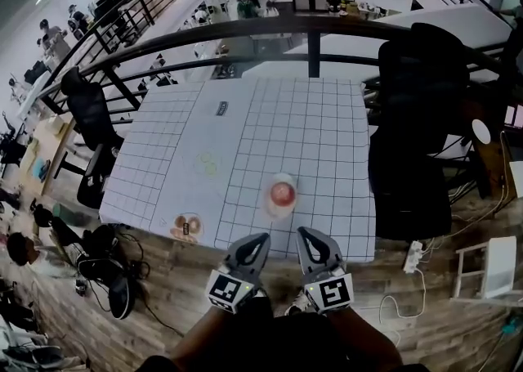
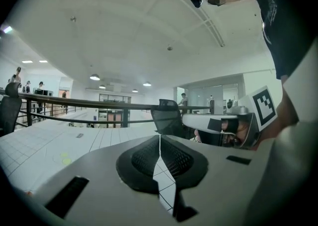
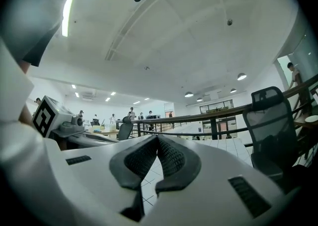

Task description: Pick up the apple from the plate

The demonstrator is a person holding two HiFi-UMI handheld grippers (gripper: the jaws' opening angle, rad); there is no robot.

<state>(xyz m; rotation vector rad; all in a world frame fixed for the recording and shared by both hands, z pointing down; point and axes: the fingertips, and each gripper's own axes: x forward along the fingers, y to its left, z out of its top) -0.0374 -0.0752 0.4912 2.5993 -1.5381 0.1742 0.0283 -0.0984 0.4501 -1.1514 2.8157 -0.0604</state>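
Open table [image 1: 319, 137] around plate [image 1: 270, 208], chair [image 1: 417, 109] right

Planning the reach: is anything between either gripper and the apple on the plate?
Nothing visible does. The apple sits on its plate just ahead of the left gripper and right gripper; only bare grid tablecloth lies between. Both grippers' jaws are shut, so they must open first.

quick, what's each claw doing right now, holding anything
left claw: closed, holding nothing.
right claw: closed, holding nothing.
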